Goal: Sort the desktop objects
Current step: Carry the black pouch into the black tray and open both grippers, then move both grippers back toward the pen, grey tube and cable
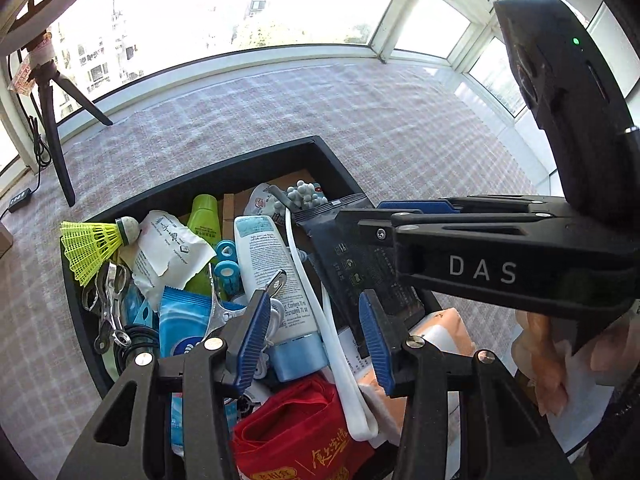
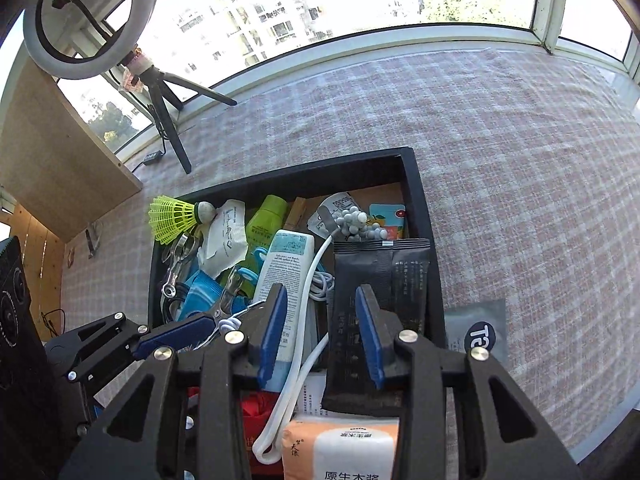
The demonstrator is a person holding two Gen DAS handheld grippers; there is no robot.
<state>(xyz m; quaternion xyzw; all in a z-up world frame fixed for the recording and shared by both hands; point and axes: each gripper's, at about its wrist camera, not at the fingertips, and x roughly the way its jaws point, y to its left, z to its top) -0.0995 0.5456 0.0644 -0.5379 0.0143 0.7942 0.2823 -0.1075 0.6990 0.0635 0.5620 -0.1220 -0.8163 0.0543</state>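
**Both grippers over a crowded black tray**

The left gripper has its blue-padded fingers apart, nothing between them, hovering above the near half of the black tray. Past the fingertips lies a white lotion tube with a pale blue cap, a white strap running beside it on the right.

The right gripper also stands with its fingers spread. A dark foil pouch lies just beyond them; the right pad seems to sit against its near part, though whether it touches cannot be told. In the left wrist view the right gripper reaches in from the right above this same pouch, and its fingertips there look close together, so the view is a poor judge of the gap.

Farther out, the tray holds a neon-yellow shuttlecock at its far left corner, a crumpled white wrapper beside it, a green bottle, a cluster of grey-white beads toward the far right, metal clips along the left wall, a blue wipes packet, a red bag at the near edge and an orange tissue pack nearest the right camera.

The tray rests on a pink checked cloth. A grey sachet lies on the cloth just right of the tray. A ring light on a tripod stands at the far left by the window.
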